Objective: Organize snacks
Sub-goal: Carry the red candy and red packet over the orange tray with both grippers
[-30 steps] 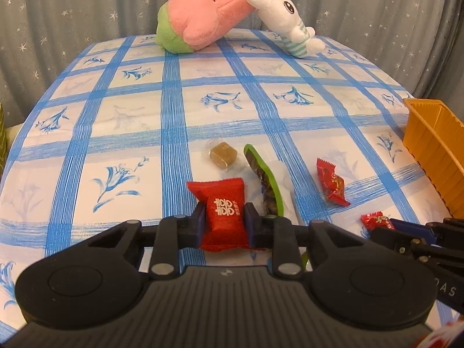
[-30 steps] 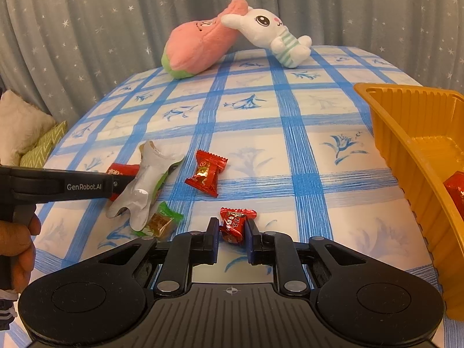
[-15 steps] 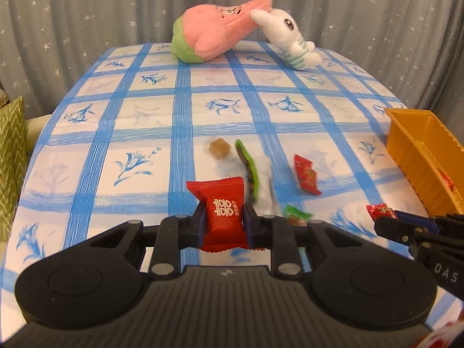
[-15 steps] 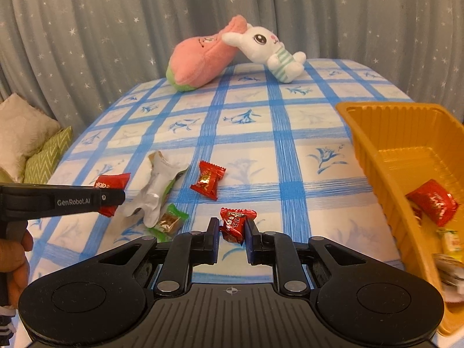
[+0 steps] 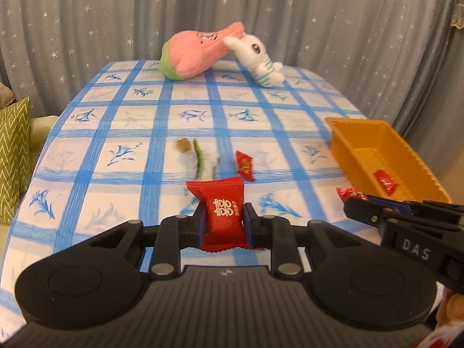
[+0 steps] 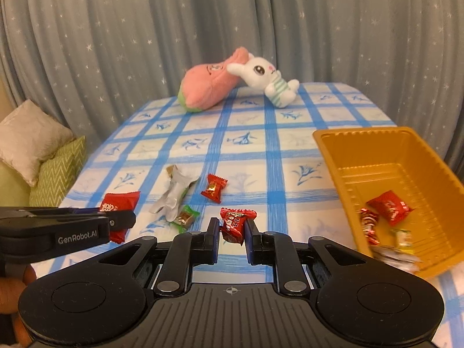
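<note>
- Left wrist view: we find the left gripper [image 5: 223, 221] with its jaws nearly closed, pinching a flat red packet [image 5: 221, 213] across its lower half. The packet stands upright between the pads, clear of the checked tablecloth [image 5: 121, 133].
- Same view: the orange tray [image 5: 345, 142] sits to the right, holding at least 1 red sweet. The right gripper [image 5: 352, 203] enters from the right edge with a red twist-wrapped candy [image 5: 349, 193] at its tip, just short of the tray's near wall.
- Same view: loose on the cloth we count a small brown sweet [image 5: 182, 145], a green-edged wrapper [image 5: 198, 159] and a red candy [image 5: 245, 165].
- Right wrist view: we find the right gripper's jaws at their tightest, clamped on the red twist-wrapped candy, which is held above the cloth. The tray lies to the right and below, with several sweets inside it.
- Same view: a silver wrapper [image 6: 174, 194], a green-wrapped sweet [image 6: 185, 217] and the red candy remain on the cloth. The left gripper shows at the left edge with its packet.
- Assessment: we judge the step in hand to be carrying 2 picked snacks to the tray. Both are secured; neither is yet over the tray.
- Next move, in our judgement: bring each gripper over the tray's open interior, then open the jaws. The 2 grippers are close together, so they should go in 1 at a time.
</note>
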A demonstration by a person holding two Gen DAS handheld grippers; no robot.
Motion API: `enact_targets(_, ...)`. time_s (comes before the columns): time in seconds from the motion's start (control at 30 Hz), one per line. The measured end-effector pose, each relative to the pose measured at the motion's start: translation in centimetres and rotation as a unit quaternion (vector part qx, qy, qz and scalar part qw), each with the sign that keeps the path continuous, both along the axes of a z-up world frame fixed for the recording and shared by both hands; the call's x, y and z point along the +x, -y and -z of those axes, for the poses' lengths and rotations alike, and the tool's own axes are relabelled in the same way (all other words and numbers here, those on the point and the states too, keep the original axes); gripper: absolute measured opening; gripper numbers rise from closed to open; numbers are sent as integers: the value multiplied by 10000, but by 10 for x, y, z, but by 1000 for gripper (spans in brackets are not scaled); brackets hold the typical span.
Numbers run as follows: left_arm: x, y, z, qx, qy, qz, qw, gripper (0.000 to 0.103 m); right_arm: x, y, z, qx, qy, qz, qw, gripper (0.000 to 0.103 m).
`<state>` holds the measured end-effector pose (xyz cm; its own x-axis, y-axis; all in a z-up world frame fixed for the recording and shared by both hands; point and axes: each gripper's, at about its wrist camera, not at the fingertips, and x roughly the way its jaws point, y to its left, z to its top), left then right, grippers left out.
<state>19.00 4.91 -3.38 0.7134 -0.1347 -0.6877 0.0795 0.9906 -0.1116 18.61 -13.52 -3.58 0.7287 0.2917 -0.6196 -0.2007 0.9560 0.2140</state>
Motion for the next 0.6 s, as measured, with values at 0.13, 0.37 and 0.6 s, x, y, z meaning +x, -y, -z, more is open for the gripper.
enact_targets(0.13,-22,13,-10,-139,54,-19,9999,23,-18,11,-12,-3,84,30,10000,18)
enact_targets(0.37,-53,38,-21,-258,102,82,9996,23,-45,34,-25,-3,168,117,9998,18)
enact_targets(0.6,-62,63,-30,-260,153,318,9990,23,-64,61,-28,-22,170,311,9994,18)
